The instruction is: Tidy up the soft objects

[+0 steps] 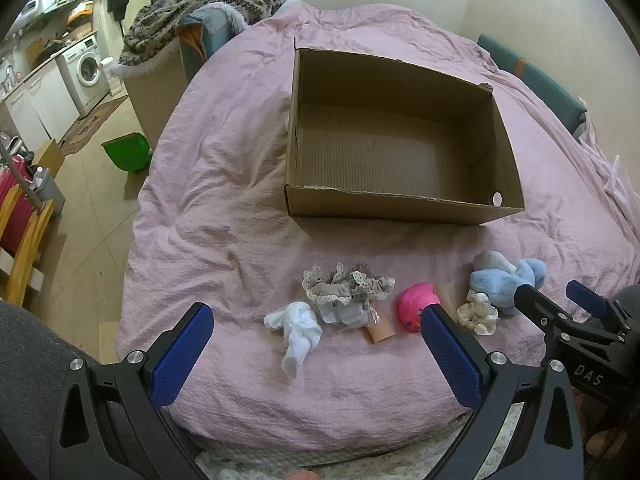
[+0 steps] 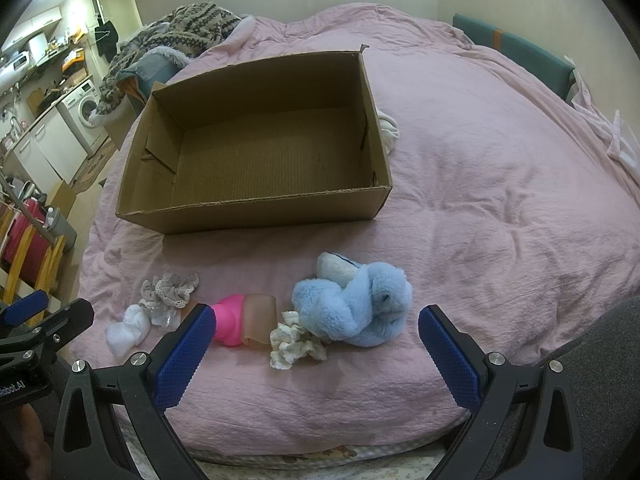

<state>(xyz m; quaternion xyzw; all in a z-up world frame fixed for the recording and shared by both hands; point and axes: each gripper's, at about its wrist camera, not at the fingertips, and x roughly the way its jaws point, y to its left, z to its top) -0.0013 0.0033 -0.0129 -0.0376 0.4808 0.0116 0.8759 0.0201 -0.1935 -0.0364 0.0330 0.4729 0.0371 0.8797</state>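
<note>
One cardboard box (image 1: 400, 136) sits open on the pink bedspread (image 1: 224, 184), and in a row in front of it lie five soft pieces: one white sock (image 1: 298, 334), one grey lace-trimmed scrunchie (image 1: 346, 286), one pink toy (image 1: 418, 304), one cream scrunchie (image 1: 478, 312), one blue plush (image 2: 356, 304). "DAS" reads on the right gripper (image 2: 312, 334). Both it and the left gripper (image 1: 314, 338) hover, jaws spread wide, holding and touching nothing.

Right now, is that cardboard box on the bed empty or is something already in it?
Empty: the cardboard box shows only its bare corrugated floor in both views.
</note>
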